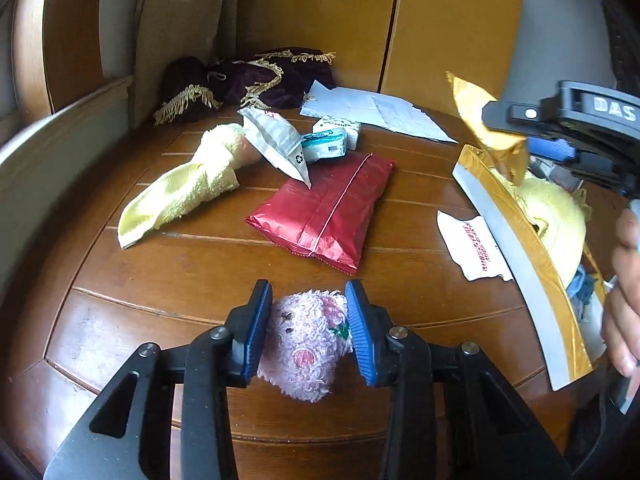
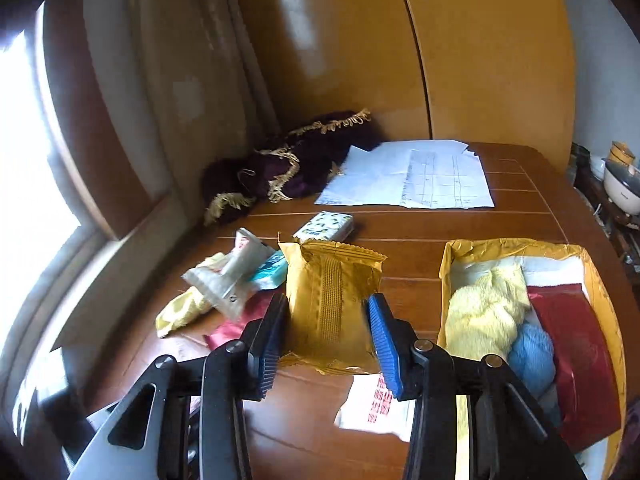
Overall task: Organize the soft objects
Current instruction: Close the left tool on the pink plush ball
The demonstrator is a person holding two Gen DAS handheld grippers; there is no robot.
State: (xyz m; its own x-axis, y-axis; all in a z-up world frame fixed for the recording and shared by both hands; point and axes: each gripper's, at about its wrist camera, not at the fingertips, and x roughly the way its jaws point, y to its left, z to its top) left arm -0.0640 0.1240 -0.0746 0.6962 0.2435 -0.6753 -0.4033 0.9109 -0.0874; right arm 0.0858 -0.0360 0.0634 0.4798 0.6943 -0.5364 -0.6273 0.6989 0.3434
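My left gripper (image 1: 308,328) is shut on a fluffy pink cloth (image 1: 306,340) just above the wooden table (image 1: 160,280). My right gripper (image 2: 326,334) is shut on a gold foil packet (image 2: 332,304), held above the table; the same gold packet (image 1: 490,132) shows at the right of the left wrist view. Right of it stands a gold-edged box (image 2: 448,256) holding a yellow towel (image 2: 486,312), a blue cloth (image 2: 532,354) and a red pouch (image 2: 576,356). On the table lie a yellow cloth (image 1: 180,192), a red pouch (image 1: 332,212) and a silver packet (image 1: 280,140).
Small tissue packs (image 1: 332,140) sit behind the silver packet. White papers (image 2: 416,176) and a dark purple fringed cloth (image 2: 288,168) lie at the back by the wooden cupboard (image 2: 460,60). A white printed wrapper (image 1: 472,244) lies beside the box. A hand (image 1: 624,288) shows at right.
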